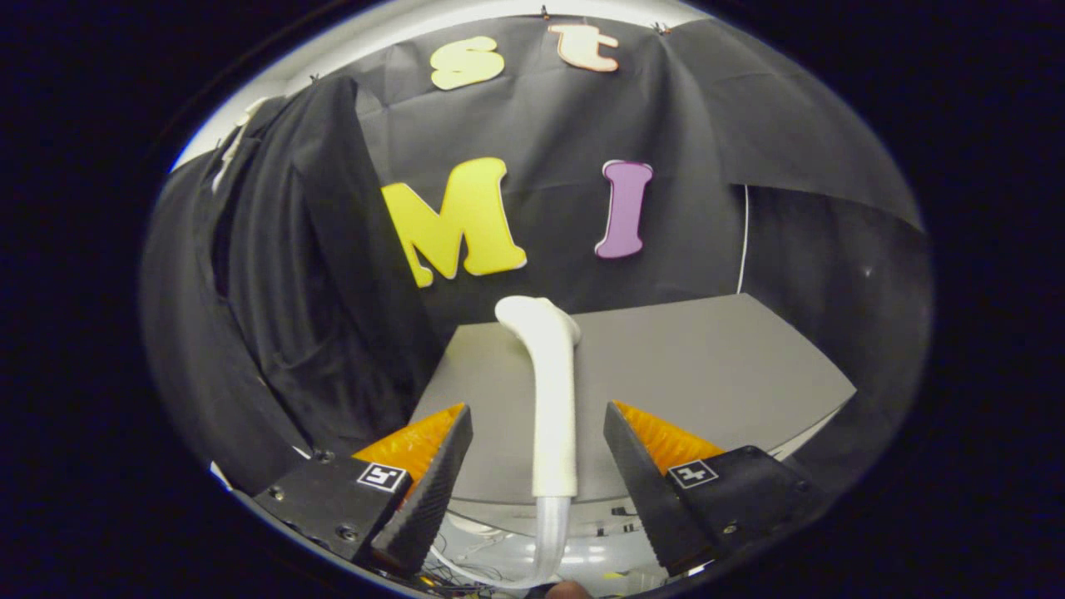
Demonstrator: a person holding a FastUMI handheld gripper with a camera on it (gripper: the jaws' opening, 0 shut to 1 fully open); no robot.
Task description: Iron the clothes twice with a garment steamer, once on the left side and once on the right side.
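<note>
The gripper (538,453) is hanging over the near edge of the table (707,374) with its jaws spread wide; the two fingers (433,491) are standing well apart and pressing on nothing. The steamer (553,391) is lying in the gap between them, touching neither finger as far as the view is showing; its white handle is running lengthwise from the near edge toward the middle of the tabletop, and its bent head is pointing toward the far left corner. A clear hose (551,532) is coming out of the handle's near end, hanging past the near edge and curving away to the left below the fingers. Whether the steamer is resting flat on the tabletop or being held slightly above it is hard to tell from this angle; it is probably lying on the surface.

The dark garment (308,274) is hanging off the table's left edge, beyond the left finger; its folds are falling down to the level of the tabletop, and a pale strip, perhaps a hanger or a collar, is showing at its top. The black cloth wall (691,133) is rising behind the far edge of the table; a thin white cord (743,241) is dropping down the wall toward the far right corner. The tabletop itself is grey and is bearing the steamer alone.
</note>
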